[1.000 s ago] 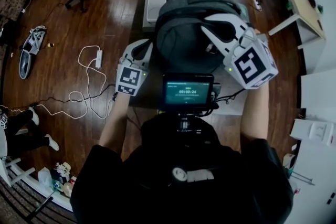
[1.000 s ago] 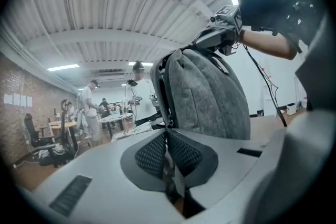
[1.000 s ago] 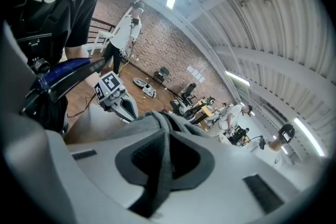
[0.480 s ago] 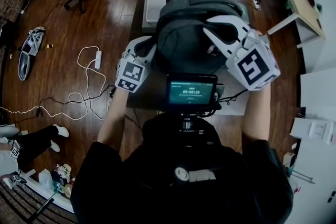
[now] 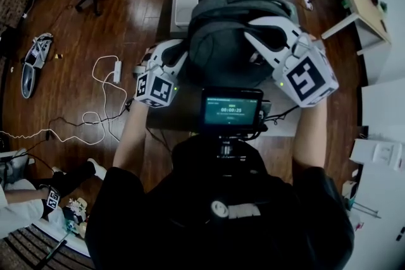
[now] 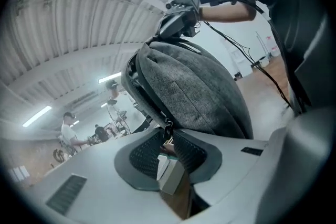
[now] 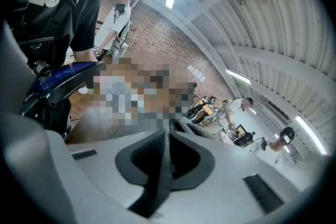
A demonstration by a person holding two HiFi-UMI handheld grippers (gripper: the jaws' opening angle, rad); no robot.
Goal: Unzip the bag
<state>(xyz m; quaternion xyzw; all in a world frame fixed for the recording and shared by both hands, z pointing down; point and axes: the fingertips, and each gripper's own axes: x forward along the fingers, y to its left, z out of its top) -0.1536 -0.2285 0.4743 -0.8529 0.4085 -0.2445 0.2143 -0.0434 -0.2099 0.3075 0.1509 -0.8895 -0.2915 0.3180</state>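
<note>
Desk (image 5: pixel 177 112): dark top that carries the bag, at the person's 12 o'clock.
Bag (image 5: pixel 228 41): grey backpack lying bulged on the desk, with its zip seam on the left flank.
Right gripper (image 5: pixel 253 35): at the bag's 2 o'clock, fingers narrow and pinched on a dark strap (image 7: pixel 160 176).
Left gripper (image 5: pixel 179 50): at the bag's 8 o'clock. Its fingers have just been opening and now stand moderately apart.
Zip pull (image 6: pixel 167 127): hangs in the gap at the left fingertips, with neither pad pressing it.
Meaning: the pull looks released, so a fresh grip is likely needed before more unzipping.
</note>
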